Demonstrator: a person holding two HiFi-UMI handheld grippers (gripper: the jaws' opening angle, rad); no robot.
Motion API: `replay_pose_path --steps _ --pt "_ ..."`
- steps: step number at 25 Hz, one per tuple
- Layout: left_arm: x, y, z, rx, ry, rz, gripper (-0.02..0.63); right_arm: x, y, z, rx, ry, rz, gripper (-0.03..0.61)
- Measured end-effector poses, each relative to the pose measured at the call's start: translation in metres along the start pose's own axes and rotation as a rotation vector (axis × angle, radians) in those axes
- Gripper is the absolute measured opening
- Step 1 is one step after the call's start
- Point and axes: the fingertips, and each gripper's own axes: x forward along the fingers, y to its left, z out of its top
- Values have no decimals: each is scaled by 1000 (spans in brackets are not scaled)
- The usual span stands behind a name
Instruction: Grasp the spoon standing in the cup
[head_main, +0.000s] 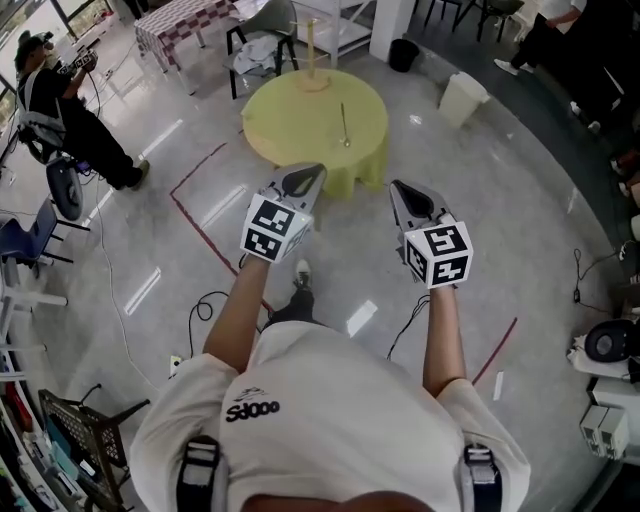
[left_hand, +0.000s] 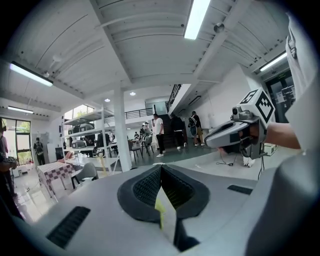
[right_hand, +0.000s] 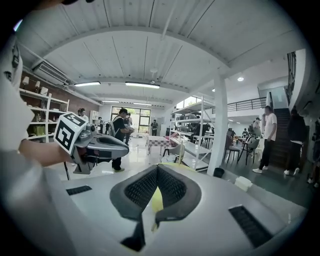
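A round yellow table (head_main: 300, 130) stands a few steps ahead in the head view. At its far edge a pale upright stick (head_main: 310, 45) rises from a small holder (head_main: 316, 82); whether these are the spoon and cup I cannot tell. A thin spoon-like utensil (head_main: 344, 125) lies flat on the tabletop. Both grippers are held in the air well short of the table. My left gripper (head_main: 316, 172) (left_hand: 161, 171) has its jaws closed together on nothing. My right gripper (head_main: 398, 187) (right_hand: 157, 169) is likewise shut and holds nothing. Each gripper view shows the other gripper beside it.
A person (head_main: 70, 105) stands at the left near a wheeled vehicle. A white bin (head_main: 462, 97) and a black bin (head_main: 403, 52) sit beyond the table. A chair (head_main: 262, 45), a checkered table (head_main: 185, 18), floor cables (head_main: 205, 305) and red tape lines (head_main: 200, 225) are around.
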Motion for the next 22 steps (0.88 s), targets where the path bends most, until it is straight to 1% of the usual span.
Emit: replay_pose_path --steps 4,10,18,22 --pt "33 39 1 -7 -3 -6 28 42 -14 12 -25 3 29 21" --pt "84 90 -1 -15 11 -46 28 100 -45 30 3 11 26 21" --pt "144 151 -12 -43 36 -89 28 177 -72 30 -5 59 7 21" --pt "168 178 -24 -59 52 -116 28 211 -83 29 23 81 -12 21"
